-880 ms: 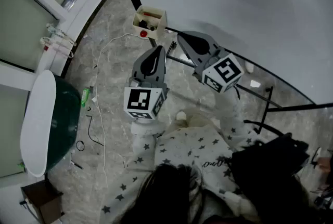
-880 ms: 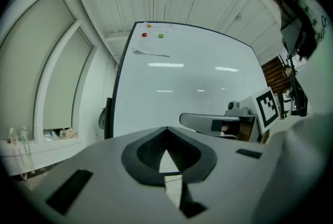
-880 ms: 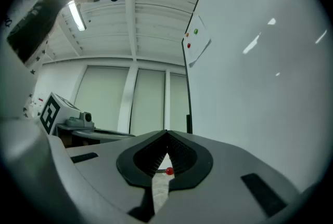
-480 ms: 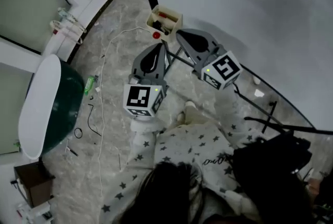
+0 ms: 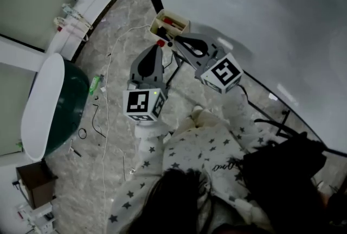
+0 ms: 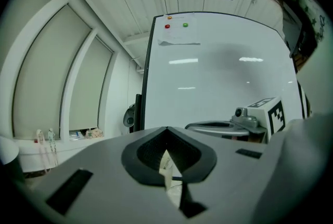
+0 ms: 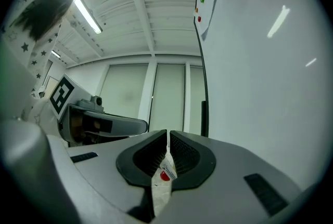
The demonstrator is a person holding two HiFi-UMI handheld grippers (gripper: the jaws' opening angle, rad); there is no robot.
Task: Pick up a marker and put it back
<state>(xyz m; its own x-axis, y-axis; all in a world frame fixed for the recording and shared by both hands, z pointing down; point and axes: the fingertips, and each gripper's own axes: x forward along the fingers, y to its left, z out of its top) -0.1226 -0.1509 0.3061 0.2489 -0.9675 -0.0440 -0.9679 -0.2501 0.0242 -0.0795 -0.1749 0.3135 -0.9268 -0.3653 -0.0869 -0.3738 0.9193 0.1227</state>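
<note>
A small white marker tray [image 5: 165,18] hangs at the whiteboard's [image 5: 260,16] lower left corner, with a red marker [image 5: 170,22] and dark ones inside. A red magnet [image 5: 160,43] sits just below it. My right gripper [image 5: 173,43] is shut and empty, its tips just under the tray. My left gripper [image 5: 155,49] is beside it, also shut and empty, pointing at the tray. In the right gripper view the gripper [image 7: 168,134] has the tray [image 7: 162,176] showing through its thin slit. The left gripper view shows that gripper [image 6: 167,129] with its pads together.
A green tub with a white lid [image 5: 51,111] stands on the marble floor at left, with loose cables [image 5: 103,119] and a brown box [image 5: 35,187] nearby. The board's black stand legs [image 5: 271,116] run along the floor at right. My star-print clothing [image 5: 200,157] fills the foreground.
Both grippers have moved closer to the tray; the right gripper's tips now sit just below it. Both stay shut and empty.
</note>
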